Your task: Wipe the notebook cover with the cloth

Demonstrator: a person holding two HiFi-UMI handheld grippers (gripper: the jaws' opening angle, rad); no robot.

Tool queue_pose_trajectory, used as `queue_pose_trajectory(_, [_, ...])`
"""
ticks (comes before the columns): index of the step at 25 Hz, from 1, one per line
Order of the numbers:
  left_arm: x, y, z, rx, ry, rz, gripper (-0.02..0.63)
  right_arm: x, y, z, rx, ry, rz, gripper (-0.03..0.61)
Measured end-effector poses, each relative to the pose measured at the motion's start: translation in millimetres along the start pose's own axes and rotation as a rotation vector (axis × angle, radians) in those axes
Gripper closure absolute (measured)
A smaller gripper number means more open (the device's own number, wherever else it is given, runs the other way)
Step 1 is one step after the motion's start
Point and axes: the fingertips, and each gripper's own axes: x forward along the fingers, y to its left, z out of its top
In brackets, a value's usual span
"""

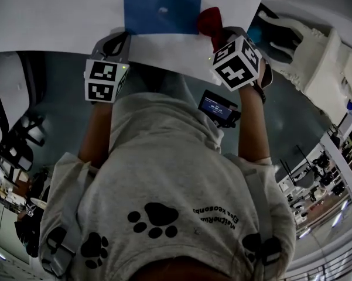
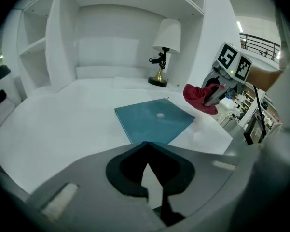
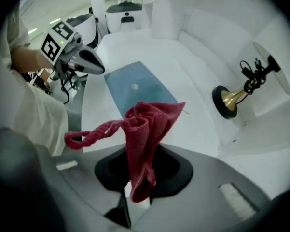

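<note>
A blue notebook point(image 1: 162, 9) lies flat and closed on the white table point(image 1: 58, 16), with a small white speck point(image 2: 159, 115) on its cover. My right gripper point(image 1: 218, 37) hovers just right of the notebook's near corner, shut on a red cloth point(image 1: 209, 22). In the right gripper view the cloth point(image 3: 145, 129) stands bunched up out of the jaws, and the notebook point(image 3: 135, 88) lies beyond it. My left gripper point(image 1: 120, 40) hangs at the table's front edge, left of the notebook, shut on nothing. From the left gripper view, the notebook point(image 2: 154, 120) is just ahead and the cloth point(image 2: 200, 96) to its right.
A brass-footed lamp point(image 2: 163, 52) with a white shade stands at the back of the table, right of the notebook. White shelf walls point(image 2: 62, 42) close the back and left. A white machine point(image 1: 304, 51) stands to the table's right. The person's torso fills the near space.
</note>
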Motion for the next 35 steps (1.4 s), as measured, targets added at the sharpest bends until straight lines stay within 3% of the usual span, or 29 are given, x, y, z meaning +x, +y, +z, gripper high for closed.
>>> queue_pose_trajectory(8, [-25.1, -20.3, 71.1, 0.050, -0.144, 0.005, 0.607, -76.2, -24.7, 55.5, 0.232, -0.396, -0.140, 0.511])
queue_pose_trajectory(11, [-40.9, -32.4, 105.4, 0.087, -0.235, 0.025, 0.607, -110.2, -34.3, 70.7, 0.251, -0.533, -0.216, 0.511])
queue_pose_trajectory(16, [-83.2, -45.3, 159.2, 0.082, -0.408, 0.030, 0.607, -176.4, -36.3, 96.2, 0.284, -0.754, -0.323, 0.511])
queue_pose_trajectory(24, [-161.7, -53.1, 229.8, 0.148, -0.697, 0.132, 0.609, -261.4, -12.3, 130.4, 0.325, -1.117, -0.434, 0.509])
queue_pose_trajectory(30, [-205.0, -73.2, 252.9, 0.216, -0.869, 0.162, 0.609, -305.6, 6.8, 146.9, 0.342, -1.311, -0.493, 0.509])
queue_pose_trajectory(35, [-216.4, -78.5, 247.5, 0.244, -0.898, 0.163, 0.608, -311.6, 19.6, 150.7, 0.320, -1.358, -0.522, 0.509])
